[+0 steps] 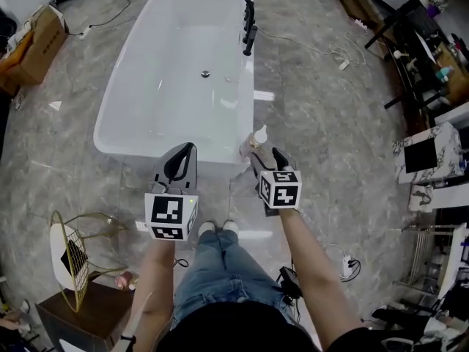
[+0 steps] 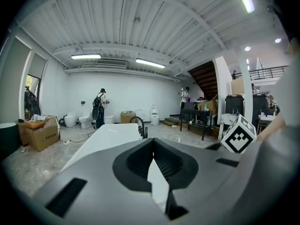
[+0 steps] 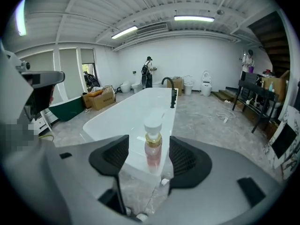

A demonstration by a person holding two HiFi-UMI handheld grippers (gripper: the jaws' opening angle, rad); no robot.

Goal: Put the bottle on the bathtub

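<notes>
The bottle point(image 3: 153, 149) (pink body, gold collar, white cap) stands upright on the near right corner of the white bathtub point(image 1: 128, 86), on the rim at the end closest to the person. The right gripper point(image 3: 148, 146) is held just behind it with its jaws wide apart. The bottle shows in the gap between them, and neither pad seems to touch it, though the wide-angle view makes that gap hard to judge. From the head view the bottle point(image 1: 258, 139) sits just beyond the right gripper point(image 1: 267, 158), at the tub's edge. The left gripper point(image 1: 182, 163) hovers beside it over the tub's near end, and its own view shows the left gripper point(image 2: 152, 142) with tips pressed together and nothing between them. A black faucet point(image 1: 245, 17) rises from the tub's right rim, well apart from the bottle.
</notes>
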